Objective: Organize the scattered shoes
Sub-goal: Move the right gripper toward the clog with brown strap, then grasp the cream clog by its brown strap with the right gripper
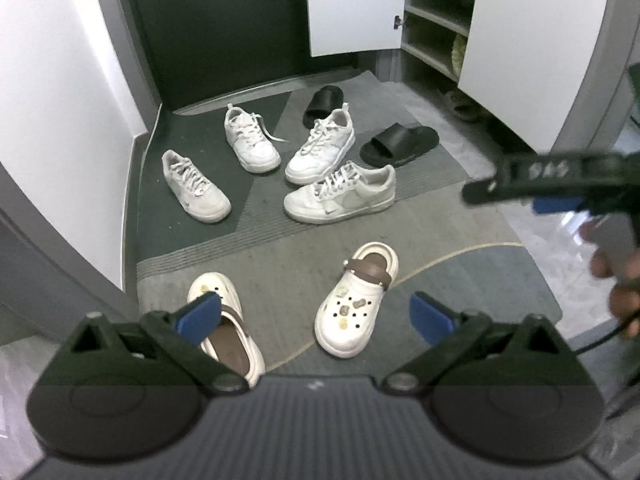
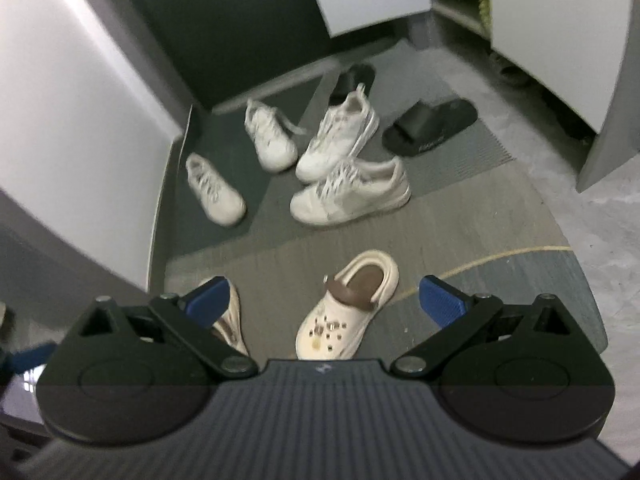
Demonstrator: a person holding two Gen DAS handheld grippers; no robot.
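Shoes lie scattered on a grey entry mat (image 1: 280,264). Several white sneakers sit mid-mat: one at the left (image 1: 194,186), one behind it (image 1: 250,138), two overlapping at the centre (image 1: 322,146) (image 1: 340,194). Two black slides (image 1: 324,104) (image 1: 400,144) lie behind and to the right. Two cream clogs with brown straps are nearest (image 1: 354,304) (image 1: 228,328). My left gripper (image 1: 316,316) hangs open above the clogs, holding nothing. My right gripper (image 2: 326,304) is open too, above the right clog (image 2: 346,304). It also shows at the right edge of the left wrist view (image 1: 560,188), held by a hand.
An open shoe cabinet with shelves (image 1: 436,12) stands at the back right between two white doors (image 1: 354,4). A dark door (image 1: 216,20) closes the back. A white wall (image 1: 60,120) runs along the left. Pale tiled floor (image 1: 552,232) lies right of the mat.
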